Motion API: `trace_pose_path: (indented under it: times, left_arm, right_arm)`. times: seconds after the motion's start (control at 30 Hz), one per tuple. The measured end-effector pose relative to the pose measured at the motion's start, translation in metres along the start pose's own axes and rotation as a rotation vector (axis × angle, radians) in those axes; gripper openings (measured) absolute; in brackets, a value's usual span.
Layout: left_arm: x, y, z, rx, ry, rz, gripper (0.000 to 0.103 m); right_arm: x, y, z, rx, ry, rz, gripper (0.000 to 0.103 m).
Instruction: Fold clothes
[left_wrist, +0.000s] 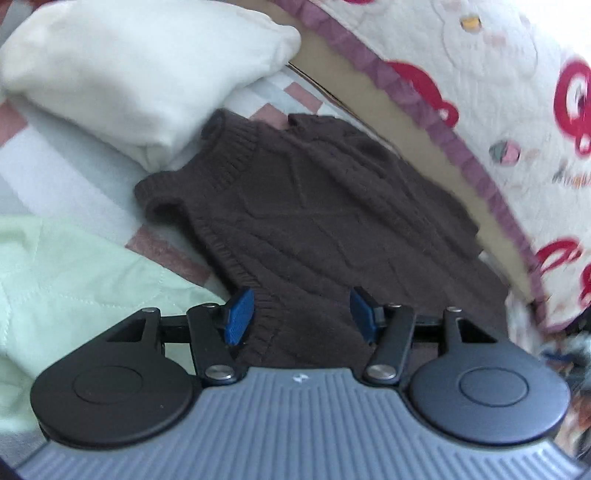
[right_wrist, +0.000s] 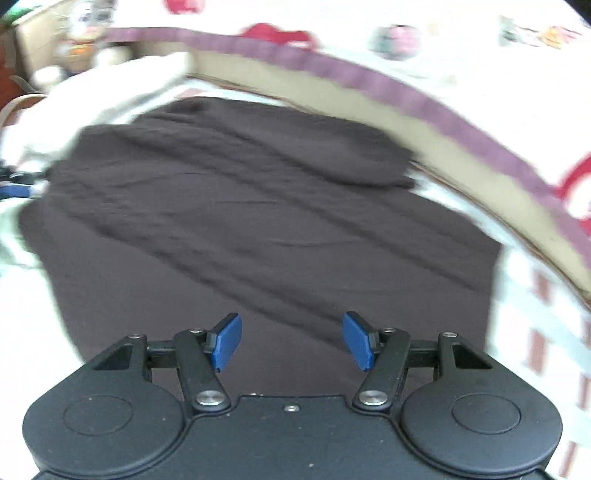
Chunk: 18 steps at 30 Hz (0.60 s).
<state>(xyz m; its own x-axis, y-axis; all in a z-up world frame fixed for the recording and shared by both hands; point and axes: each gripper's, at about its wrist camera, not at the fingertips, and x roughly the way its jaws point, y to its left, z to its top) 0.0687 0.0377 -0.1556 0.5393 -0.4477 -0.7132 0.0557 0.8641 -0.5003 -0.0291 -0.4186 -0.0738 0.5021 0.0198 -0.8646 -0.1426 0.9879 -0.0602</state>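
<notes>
A dark brown cable-knit sweater vest (left_wrist: 314, 221) lies flat on a checked bed sheet (left_wrist: 55, 173). My left gripper (left_wrist: 301, 317) is open, its blue pads (left_wrist: 239, 317) spread over the vest's ribbed edge, holding nothing. In the right wrist view the same vest (right_wrist: 258, 229) fills the middle, blurred by motion. My right gripper (right_wrist: 291, 341) is open and empty just above the brown knit, pads (right_wrist: 226, 341) apart.
A folded white garment (left_wrist: 140, 74) lies at the vest's far left. A pale green quilted cloth (left_wrist: 66, 280) lies at the near left. A patterned quilt with a purple border (left_wrist: 480, 92) rises along the far right, with a tan board (left_wrist: 406, 129) below it.
</notes>
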Motion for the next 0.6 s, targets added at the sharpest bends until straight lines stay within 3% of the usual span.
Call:
trace_pose_path:
  times: [0.17, 0.27, 0.43, 0.5, 0.57, 0.6]
  left_arm:
    - [0.012, -0.011, -0.009, 0.130, 0.033, 0.072, 0.058]
    - [0.018, -0.013, -0.009, 0.158, 0.047, 0.066, 0.064]
    - [0.031, -0.006, -0.003, 0.125, 0.092, 0.016, 0.071]
    - [0.035, -0.008, -0.004, 0.135, 0.105, 0.014, 0.071]
    - [0.035, -0.012, -0.005, 0.161, 0.108, 0.001, 0.065]
    - [0.033, -0.014, -0.005, 0.184, 0.102, -0.014, 0.038]
  right_arm:
    - [-0.003, -0.088, -0.015, 0.271, 0.094, -0.019, 0.066]
    - [0.007, -0.141, -0.047, 0.580, 0.227, -0.018, 0.066]
    - [0.022, -0.208, -0.111, 1.109, 0.308, 0.133, 0.066]
    - [0.030, -0.219, -0.128, 1.258, 0.334, 0.198, 0.066]
    - [0.042, -0.228, -0.138, 1.336, 0.364, 0.226, 0.067]
    - [0.048, -0.232, -0.142, 1.366, 0.380, 0.228, 0.067]
